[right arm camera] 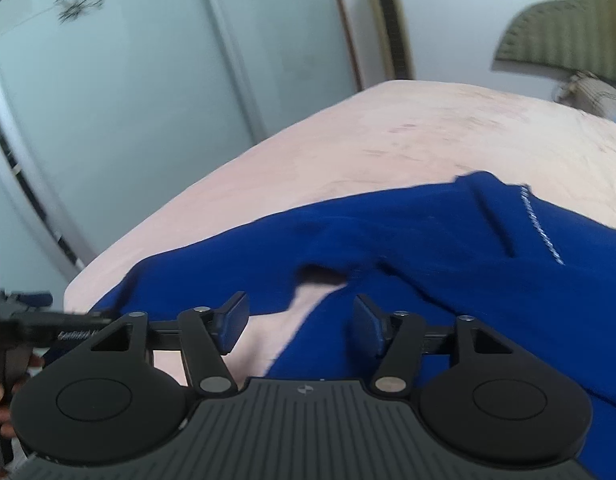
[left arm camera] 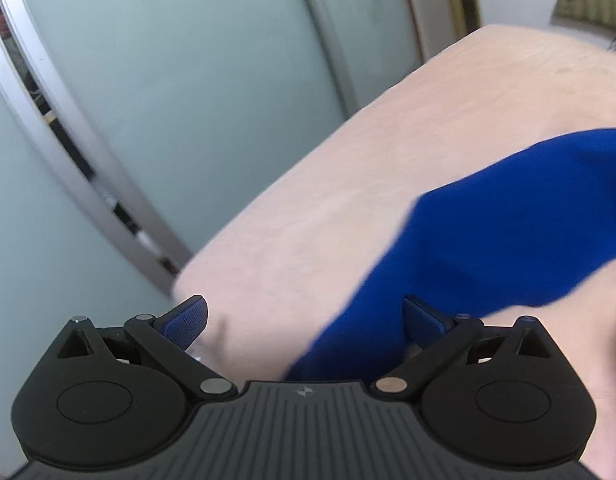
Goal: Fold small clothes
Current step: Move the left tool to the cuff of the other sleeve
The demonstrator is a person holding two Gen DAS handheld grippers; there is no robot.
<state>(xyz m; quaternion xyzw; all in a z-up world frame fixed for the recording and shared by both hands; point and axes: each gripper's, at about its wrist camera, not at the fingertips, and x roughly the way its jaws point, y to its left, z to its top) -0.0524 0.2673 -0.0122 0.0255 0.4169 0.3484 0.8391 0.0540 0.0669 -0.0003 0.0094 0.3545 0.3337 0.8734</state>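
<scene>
The blue garment (right arm camera: pixel 447 248) lay spread across the pink bed cover (right arm camera: pixel 407 136), a white stitched line running along it toward two o'clock in the right wrist view. The right gripper (right arm camera: pixel 300 326) hovered over it, jaws apart and empty. The left gripper (left arm camera: pixel 306 320) stood wide open at the garment's nine o'clock end, gripping nothing. Bare cover stretched beyond the cloth to the bed's edge. Frosted sliding doors (left arm camera: pixel 168 80) stood at ten o'clock, an olive cushion (right arm camera: pixel 567 28) at one o'clock.
</scene>
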